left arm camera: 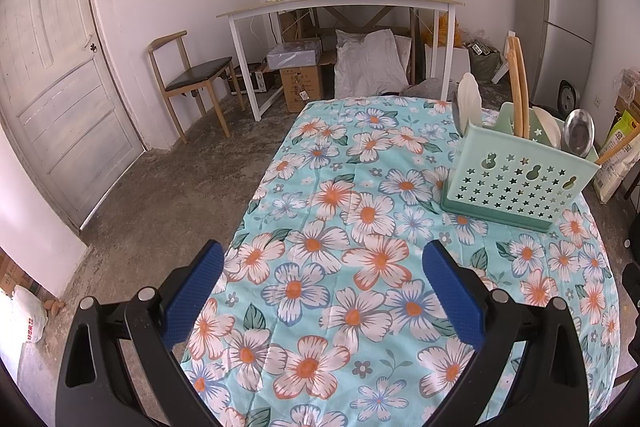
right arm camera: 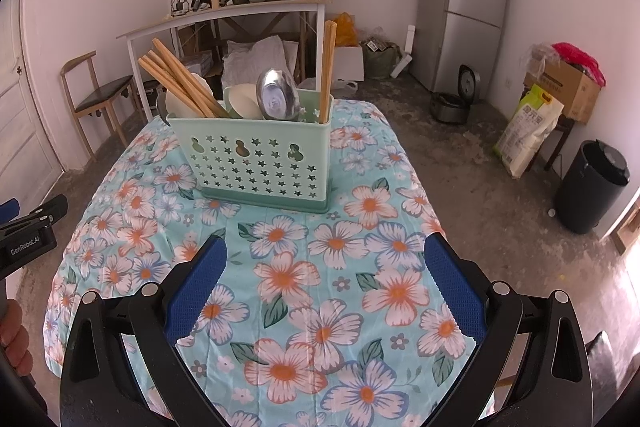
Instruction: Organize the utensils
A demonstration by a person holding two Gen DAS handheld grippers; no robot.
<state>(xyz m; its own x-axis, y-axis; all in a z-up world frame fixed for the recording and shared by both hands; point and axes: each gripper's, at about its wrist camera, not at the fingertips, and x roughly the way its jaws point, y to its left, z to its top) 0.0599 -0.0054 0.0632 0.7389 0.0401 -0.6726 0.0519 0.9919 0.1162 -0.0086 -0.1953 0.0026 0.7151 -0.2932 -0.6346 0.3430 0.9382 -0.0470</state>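
Observation:
A mint green utensil holder (right arm camera: 256,159) with star cut-outs stands on the floral tablecloth (right arm camera: 304,267); the left wrist view shows the same holder (left arm camera: 516,187) at its right. Inside stand wooden chopsticks (right arm camera: 176,83), one more chopstick pair (right arm camera: 326,67) at the right end, white spoons (right arm camera: 244,101) and a metal spoon (right arm camera: 276,95). My right gripper (right arm camera: 326,291) hangs open over the cloth in front of the holder, nothing between its blue pads. My left gripper (left arm camera: 320,291) is open too, left of the holder, empty.
The table's left edge (left arm camera: 248,211) drops to a concrete floor. Behind stand a wooden chair (left arm camera: 192,79), a cluttered white desk (left arm camera: 340,3) and a grey fridge (right arm camera: 464,7). A black bin (right arm camera: 592,187) and a rice sack (right arm camera: 528,131) sit at the right. A hand (right arm camera: 14,339) holds the left gripper's body (right arm camera: 28,235).

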